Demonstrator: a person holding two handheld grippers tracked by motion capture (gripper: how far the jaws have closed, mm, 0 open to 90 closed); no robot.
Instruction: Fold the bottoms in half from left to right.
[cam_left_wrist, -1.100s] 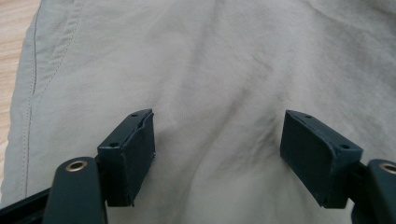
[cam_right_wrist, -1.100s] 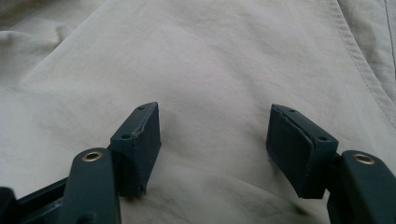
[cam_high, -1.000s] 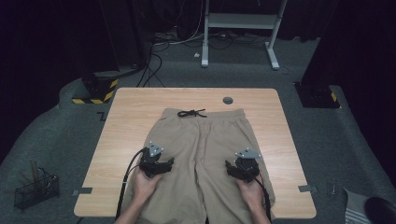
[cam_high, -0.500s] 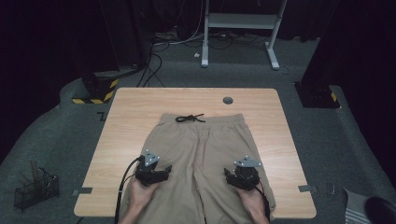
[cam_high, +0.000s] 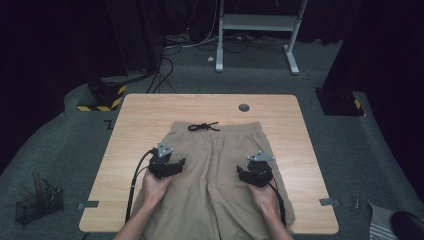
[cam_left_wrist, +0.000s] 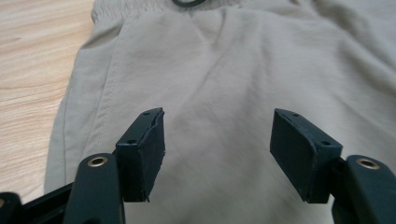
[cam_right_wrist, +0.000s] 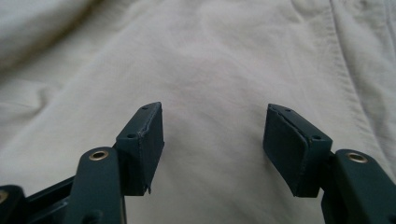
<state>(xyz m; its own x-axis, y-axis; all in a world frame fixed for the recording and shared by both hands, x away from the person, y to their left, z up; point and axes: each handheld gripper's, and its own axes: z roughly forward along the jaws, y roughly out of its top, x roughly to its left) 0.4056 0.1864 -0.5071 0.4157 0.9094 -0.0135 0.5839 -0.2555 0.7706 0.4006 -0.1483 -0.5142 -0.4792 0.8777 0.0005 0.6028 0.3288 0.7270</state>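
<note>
High view: flat, lightly creased khaki shorts under both spread, empty grippers.

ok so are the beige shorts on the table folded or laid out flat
Laid out flat. The shorts lie spread on the table, waistband and black drawstring at the far end, both legs side by side, unfolded.

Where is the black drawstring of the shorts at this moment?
In the high view, the black drawstring lies at the waistband of the beige shorts, on the far edge from the person, left of the round grey grommet in the table.
</note>
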